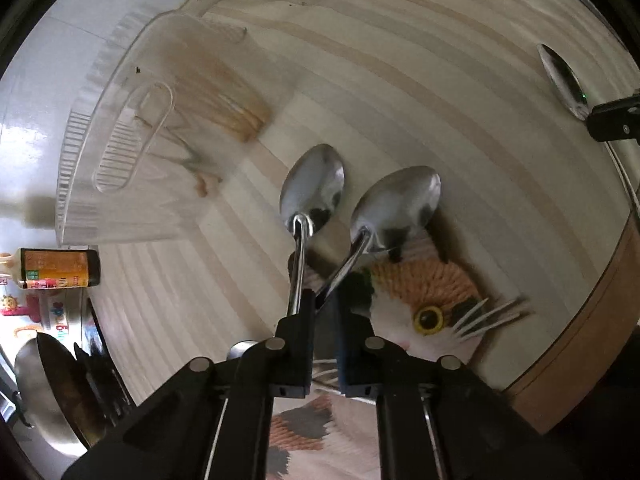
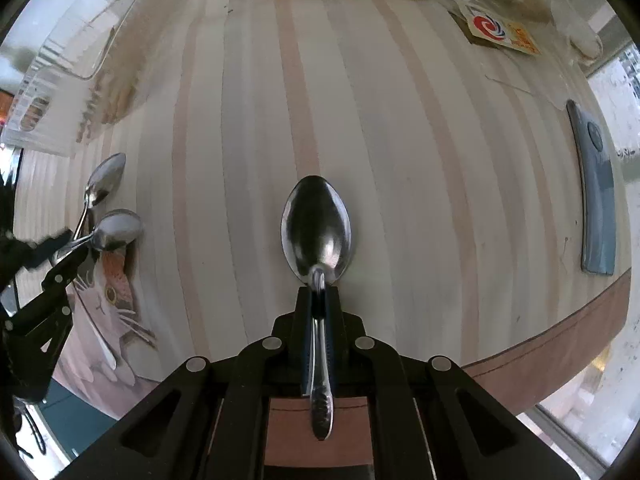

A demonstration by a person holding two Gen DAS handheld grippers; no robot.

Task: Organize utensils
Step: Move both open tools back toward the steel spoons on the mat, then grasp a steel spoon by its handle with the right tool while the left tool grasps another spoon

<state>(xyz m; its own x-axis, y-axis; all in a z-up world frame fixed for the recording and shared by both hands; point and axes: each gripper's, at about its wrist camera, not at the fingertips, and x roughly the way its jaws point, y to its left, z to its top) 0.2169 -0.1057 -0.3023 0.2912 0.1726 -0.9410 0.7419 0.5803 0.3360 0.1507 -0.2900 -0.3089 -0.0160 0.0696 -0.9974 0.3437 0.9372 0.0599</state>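
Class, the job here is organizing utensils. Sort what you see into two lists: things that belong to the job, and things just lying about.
Job:
two steel spoons clamped in left gripper
steel spoon clamped in right gripper
clear ribbed plastic tray

Lying about:
cat-face mat
grey-blue phone
orange-labelled bottle

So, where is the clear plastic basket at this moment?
In the left wrist view the clear plastic basket stands at the upper left of the striped table, beyond the two spoons that the left gripper holds.
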